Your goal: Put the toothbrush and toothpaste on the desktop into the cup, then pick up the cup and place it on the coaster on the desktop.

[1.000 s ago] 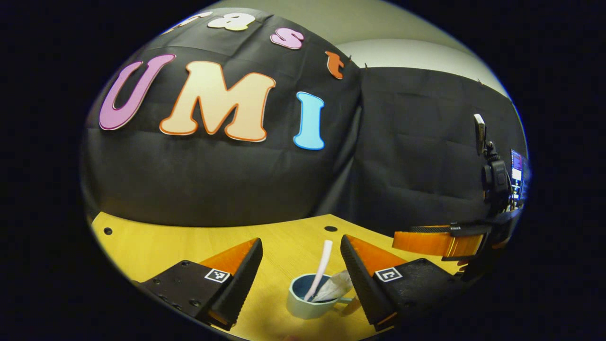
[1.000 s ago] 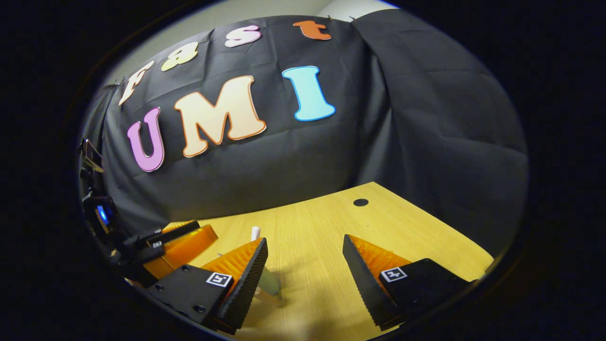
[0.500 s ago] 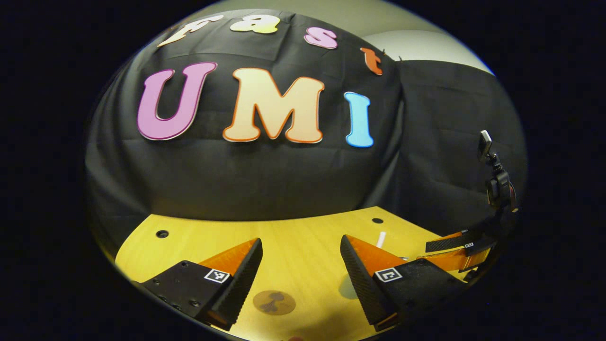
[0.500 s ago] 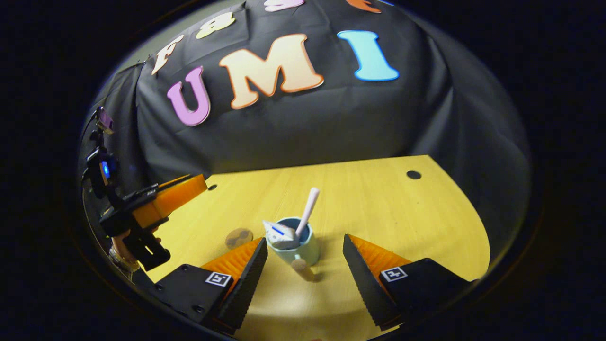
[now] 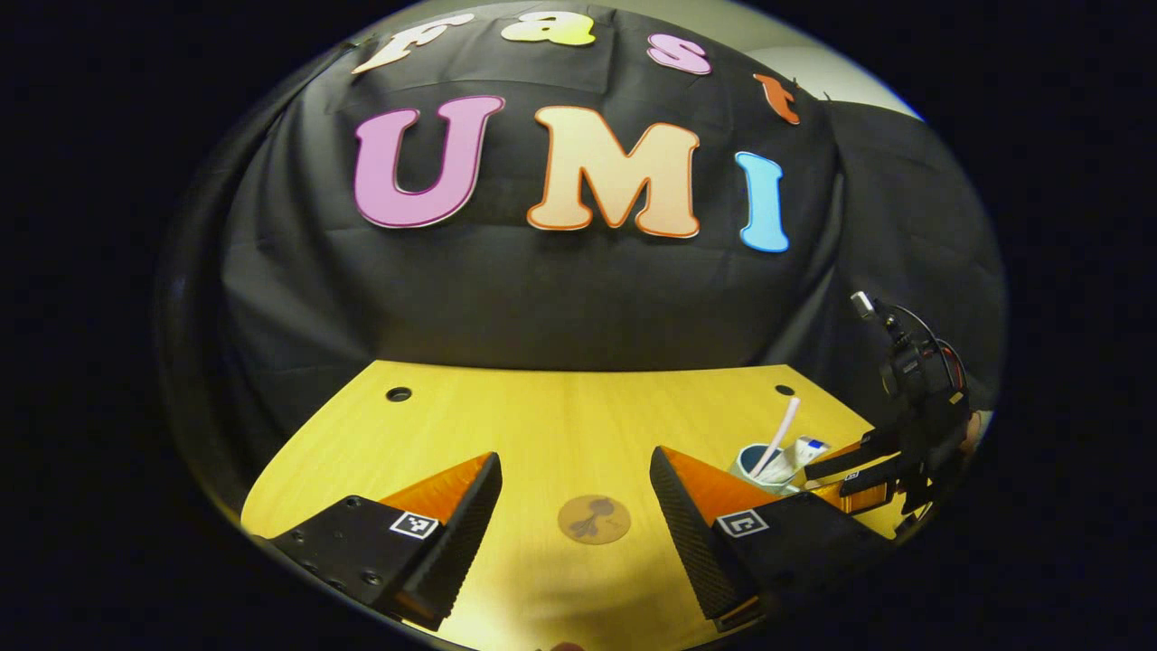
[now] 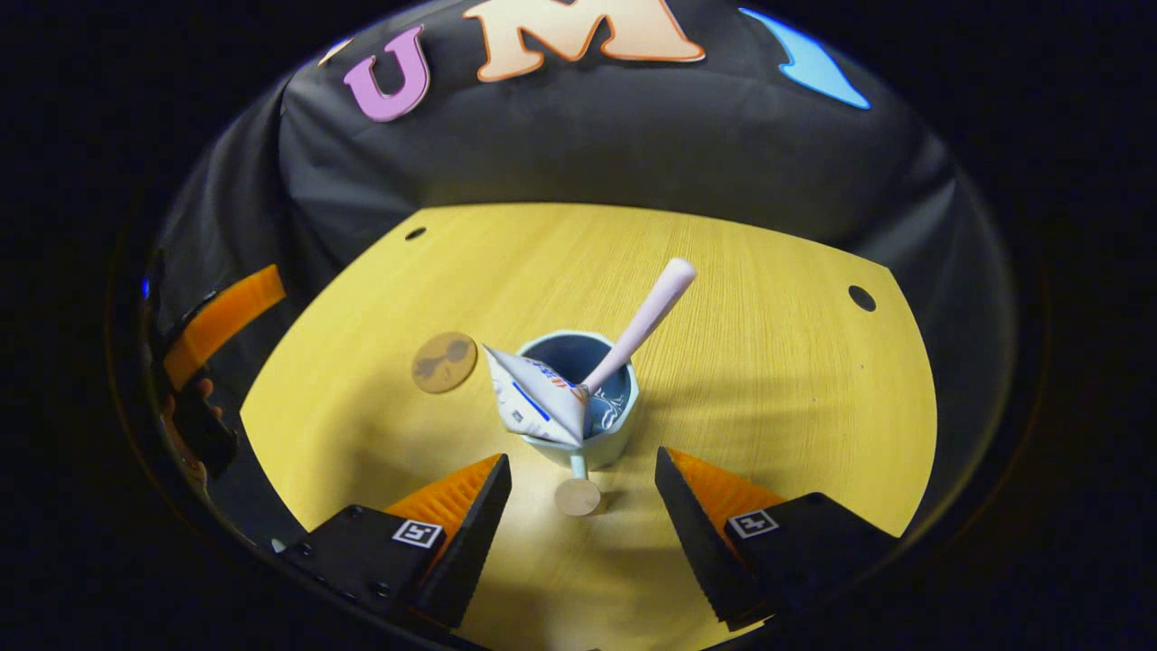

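Right gripper: your jaws are spread, empty, straddling the cup's handle knob.
Left gripper: spread, empty, over the coaster.
Cup: holds toothbrush and toothpaste; stands beside coaster, not on it.
Left: you lift cup onto coaster.

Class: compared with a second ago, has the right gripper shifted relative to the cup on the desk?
Yes. The right gripper now faces the cup squarely; earlier the cup sat behind its left finger.

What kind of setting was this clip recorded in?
Most likely a staged recording booth, not a real bathroom. Black cloth hangs as the wall behind a bare wooden desktop with cable holes. The props are few: a cup holding a toothbrush and toothpaste, and a coaster.
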Demonstrator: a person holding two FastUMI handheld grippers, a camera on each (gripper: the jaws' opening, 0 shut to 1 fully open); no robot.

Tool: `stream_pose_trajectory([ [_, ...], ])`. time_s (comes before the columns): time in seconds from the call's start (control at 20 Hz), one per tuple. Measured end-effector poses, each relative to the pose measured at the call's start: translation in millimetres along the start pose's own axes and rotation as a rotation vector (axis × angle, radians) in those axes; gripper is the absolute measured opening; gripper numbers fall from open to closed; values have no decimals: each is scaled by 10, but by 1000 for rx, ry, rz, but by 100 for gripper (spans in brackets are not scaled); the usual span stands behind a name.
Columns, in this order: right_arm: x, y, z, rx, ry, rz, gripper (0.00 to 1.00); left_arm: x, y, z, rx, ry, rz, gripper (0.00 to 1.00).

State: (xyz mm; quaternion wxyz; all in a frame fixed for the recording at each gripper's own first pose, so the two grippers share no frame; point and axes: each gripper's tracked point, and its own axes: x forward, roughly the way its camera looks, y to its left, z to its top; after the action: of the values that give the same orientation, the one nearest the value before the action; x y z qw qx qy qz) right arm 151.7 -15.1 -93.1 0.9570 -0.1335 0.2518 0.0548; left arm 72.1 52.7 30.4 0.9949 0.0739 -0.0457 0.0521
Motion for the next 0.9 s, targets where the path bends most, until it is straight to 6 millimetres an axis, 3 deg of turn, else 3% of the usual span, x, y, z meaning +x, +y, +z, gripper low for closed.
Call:
stream_pose_trajectory([
  [0.1, 119, 11, -55, -9, 65, 10, 94, -72, 131, -89, -15, 21, 41, 95],
  [0.15, 170, 17, -81, -13, 95, 15, 99, -109, 183, -132, -21, 32, 59, 95],
  [0.25, 239, -23, -118, -47, 139, 2, 92, -174, 288, -215, -25, 59, 98, 95],
  [0.3, 265, -28, -130, -61, 159, 1, 96, -202, 343, -267, -28, 75, 120, 95],
  [0.4, 281, -20, -172, -71, 201, 7, 86, -246, 414, -332, -44, 92, 154, 95],
  [0.55, 320, 2, -151, -63, 231, 17, 63, -295, 431, -423, -80, 112, 175, 95],
  [0.6, 306, 47, -142, -59, 237, 31, 62, -307, 435, -472, -89, 122, 179, 95],
  [0.75, 321, 19, -163, -93, 243, 16, 37, -313, 440, -531, -100, 141, 190, 95],
  [0.9, 305, -2, -150, -116, 239, -1, 33, -293, 417, -503, -108, 133, 187, 95],
])
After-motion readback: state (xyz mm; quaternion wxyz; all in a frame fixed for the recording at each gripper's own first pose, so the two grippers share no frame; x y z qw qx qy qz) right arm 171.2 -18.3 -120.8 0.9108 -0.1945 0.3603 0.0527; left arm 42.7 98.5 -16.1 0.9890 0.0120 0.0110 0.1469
